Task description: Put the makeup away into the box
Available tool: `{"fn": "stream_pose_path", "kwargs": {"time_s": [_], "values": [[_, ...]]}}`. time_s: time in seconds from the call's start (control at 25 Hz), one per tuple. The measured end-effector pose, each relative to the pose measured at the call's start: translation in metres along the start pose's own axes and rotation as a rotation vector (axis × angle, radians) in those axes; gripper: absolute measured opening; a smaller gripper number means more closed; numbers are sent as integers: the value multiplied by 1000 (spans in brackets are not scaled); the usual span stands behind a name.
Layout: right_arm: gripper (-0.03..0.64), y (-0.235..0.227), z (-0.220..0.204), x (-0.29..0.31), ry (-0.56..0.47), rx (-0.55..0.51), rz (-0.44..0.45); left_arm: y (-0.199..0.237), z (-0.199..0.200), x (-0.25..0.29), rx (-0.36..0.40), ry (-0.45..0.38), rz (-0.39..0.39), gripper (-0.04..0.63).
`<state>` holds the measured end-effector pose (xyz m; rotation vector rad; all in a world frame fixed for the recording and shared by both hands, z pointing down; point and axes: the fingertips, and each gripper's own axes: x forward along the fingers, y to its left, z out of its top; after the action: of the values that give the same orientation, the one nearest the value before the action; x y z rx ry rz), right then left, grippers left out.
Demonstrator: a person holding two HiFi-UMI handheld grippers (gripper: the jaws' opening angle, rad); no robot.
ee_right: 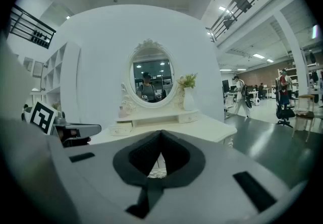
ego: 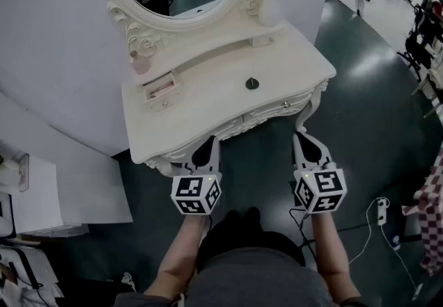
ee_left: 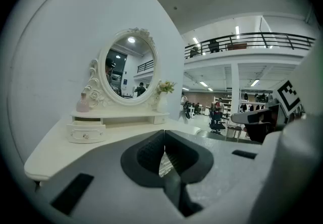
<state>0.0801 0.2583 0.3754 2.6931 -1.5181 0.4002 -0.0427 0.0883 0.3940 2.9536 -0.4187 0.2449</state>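
Even overhead light, sharp focus, dark fisheye-warped edges.

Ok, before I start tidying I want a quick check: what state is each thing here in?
left gripper: shut, empty.
right gripper: shut, empty.
small left drawer: pulled open, pink inside.
small right drawer: closed.
pink bottle: upright.
small dark round item: lying on the tabletop, clear of both grippers.
vase of flowers: upright.
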Motion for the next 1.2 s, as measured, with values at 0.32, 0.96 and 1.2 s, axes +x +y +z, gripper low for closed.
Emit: {"fn": "stream_pose_path", "kwargs": {"time_s": [0.32,0.96,1.2], "values": [[3,2,0,1,-18,28,10,-2,0,-2,7,1,-1,6],[5,5,19,1,-84,8,28,-5,6,-8,24,-12,14,6],[49,9,20,6,-63,45,86,-9,7,-5,31,-1,13,6]]}}
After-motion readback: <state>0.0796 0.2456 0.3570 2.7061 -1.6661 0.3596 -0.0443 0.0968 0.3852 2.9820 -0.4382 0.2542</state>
